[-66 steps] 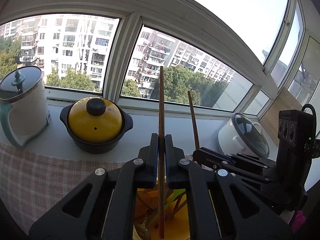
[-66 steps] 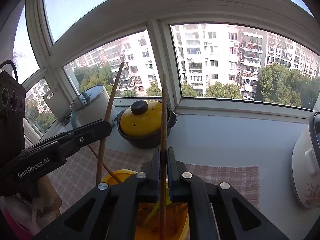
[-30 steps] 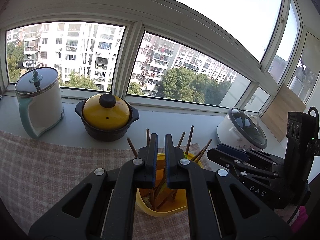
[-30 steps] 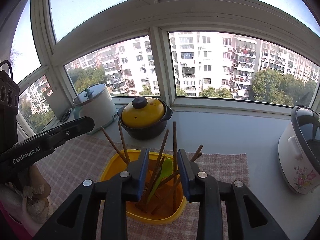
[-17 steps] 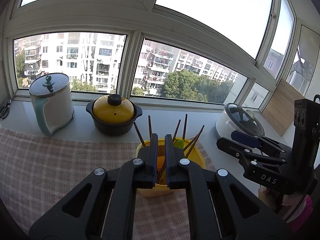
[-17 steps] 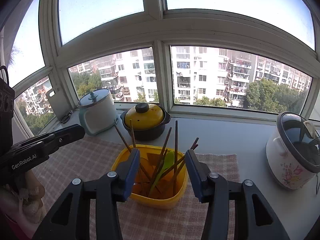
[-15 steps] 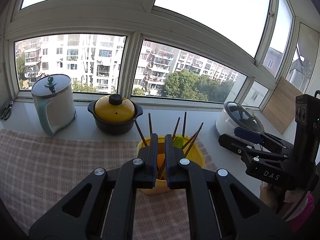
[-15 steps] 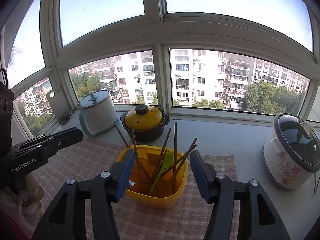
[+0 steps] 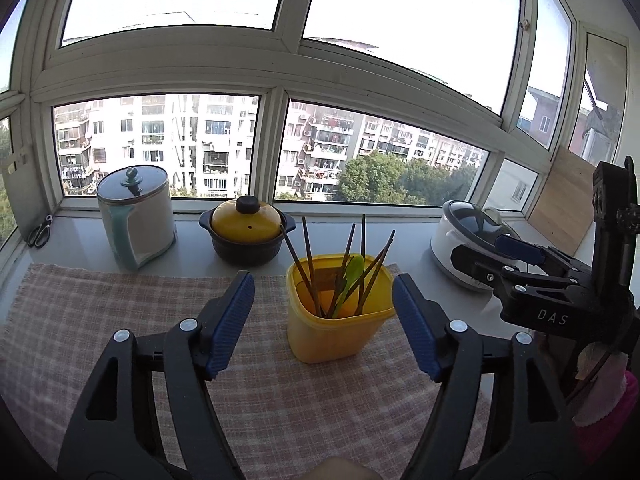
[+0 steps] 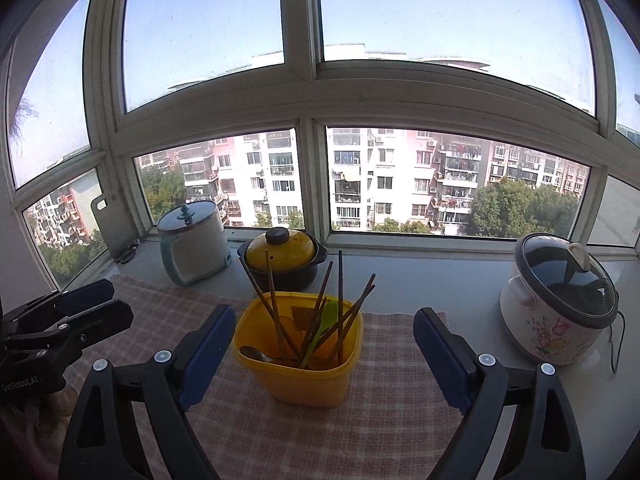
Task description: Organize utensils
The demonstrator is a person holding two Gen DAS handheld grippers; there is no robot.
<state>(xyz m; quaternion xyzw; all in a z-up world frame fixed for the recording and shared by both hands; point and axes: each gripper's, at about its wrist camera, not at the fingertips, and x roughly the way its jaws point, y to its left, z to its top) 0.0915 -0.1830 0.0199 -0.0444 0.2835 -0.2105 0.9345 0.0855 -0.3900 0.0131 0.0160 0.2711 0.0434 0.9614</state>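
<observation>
Looking straight past both wide-open, empty tools, left tool (image 9: 322, 320) and right tool (image 10: 320, 356), the yellow holder (image 10: 298, 360) sits dead ahead on the table's checked cloth (image 10: 328, 436) (chopsticks (image 10: 340, 300) upright-ish, roughly equal reach).

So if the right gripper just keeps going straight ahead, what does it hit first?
Probably the yellow utensil bin, which sits centred between the open right gripper jaws; depth is hard to judge.
</observation>
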